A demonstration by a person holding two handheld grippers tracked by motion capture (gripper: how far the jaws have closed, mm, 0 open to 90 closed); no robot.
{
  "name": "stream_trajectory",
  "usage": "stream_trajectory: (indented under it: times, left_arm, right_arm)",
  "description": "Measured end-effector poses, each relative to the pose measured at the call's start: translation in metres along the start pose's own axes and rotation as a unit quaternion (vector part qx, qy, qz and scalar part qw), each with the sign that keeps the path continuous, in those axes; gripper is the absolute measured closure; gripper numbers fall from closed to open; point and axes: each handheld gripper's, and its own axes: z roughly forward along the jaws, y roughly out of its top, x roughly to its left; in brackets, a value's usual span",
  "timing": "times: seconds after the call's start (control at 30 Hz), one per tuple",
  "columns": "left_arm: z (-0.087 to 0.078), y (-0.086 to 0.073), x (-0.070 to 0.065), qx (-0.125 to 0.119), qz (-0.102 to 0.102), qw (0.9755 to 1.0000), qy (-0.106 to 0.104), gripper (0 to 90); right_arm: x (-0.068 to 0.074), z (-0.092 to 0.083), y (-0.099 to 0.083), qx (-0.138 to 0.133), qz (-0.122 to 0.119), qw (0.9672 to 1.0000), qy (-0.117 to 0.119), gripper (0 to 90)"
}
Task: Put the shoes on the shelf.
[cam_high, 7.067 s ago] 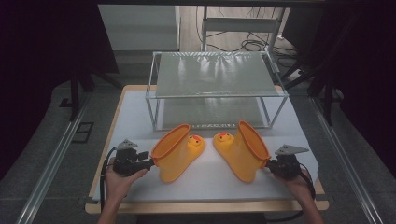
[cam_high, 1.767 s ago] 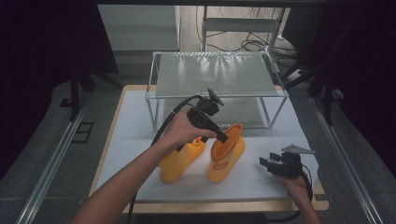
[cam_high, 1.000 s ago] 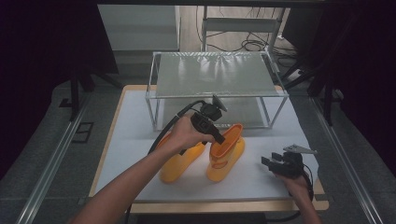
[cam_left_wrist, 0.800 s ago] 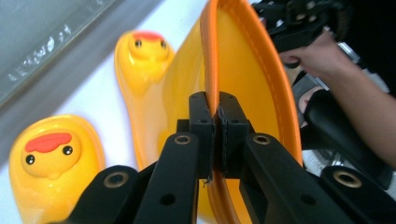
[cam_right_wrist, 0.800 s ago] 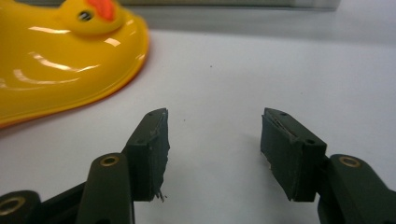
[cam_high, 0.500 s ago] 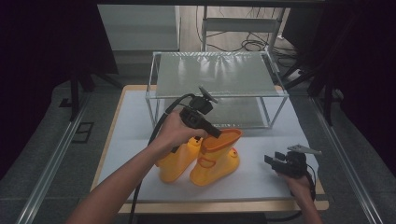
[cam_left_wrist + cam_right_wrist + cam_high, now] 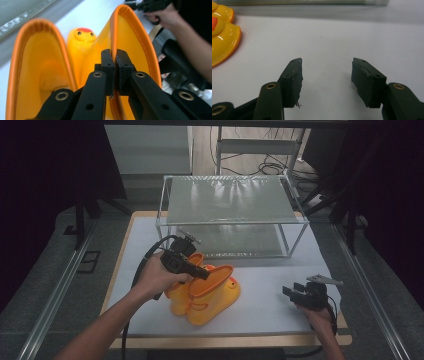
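Dragged leftward across the white mat since half a second ago, the right-hand boot now stands pressed against its twin, a little farther from the front edge of the glass-topped rack than it was a second back. Both yellow rubber boots sit just in front of the rack's left half, their orange-rimmed openings facing up and toward the person. The left gripper has its jaws clamped tight on the orange cuff of the right-hand boot, one pad inside the shaft and one outside, as the left gripper view makes plain; a duck face on the twin's toe shows between the two shafts. In the high view the left hand reaches in over the pair from the rack's front left.

Well to the right of the boots, near the rack's front right corner post, the right gripper rests low over the mat in the person's right hand. Its jaws stand wide apart with nothing between them, bare mat visible in the gap, and the glossy toes of the boots lie off to their left.
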Motion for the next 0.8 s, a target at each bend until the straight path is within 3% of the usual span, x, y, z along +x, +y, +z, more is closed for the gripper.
stream_trajectory:
  times: [0.13,0.3,0.5,0.57,0.8]
  left_arm:
    - [-0.001,-0.007,0.001,0.003,0.006,0.9998,0.017,86.3]
    - [-0.001,-0.012,0.001,0.011,0.011,0.9997,0.020,83.8]
    - [-0.006,-0.008,-0.006,-0.001,0.010,0.9997,0.020,59.0]
    - [-0.018,-0.003,-0.010,-0.027,0.018,0.9993,0.020,54.4]
    - [-0.036,0.002,-0.007,-0.034,0.012,0.9993,0.011,44.1]
  right_arm:
    - [0.001,0.000,0.000,0.001,-0.002,1.0000,0.000,42.1]
    - [0.001,0.000,0.000,0.001,-0.002,1.0000,0.001,42.1]
    - [0.001,-0.001,0.000,0.000,-0.003,1.0000,0.001,41.5]
    - [0.000,-0.001,0.000,0.001,-0.001,1.0000,0.001,41.4]
    - [-0.001,-0.002,0.000,0.001,0.001,1.0000,0.001,41.1]
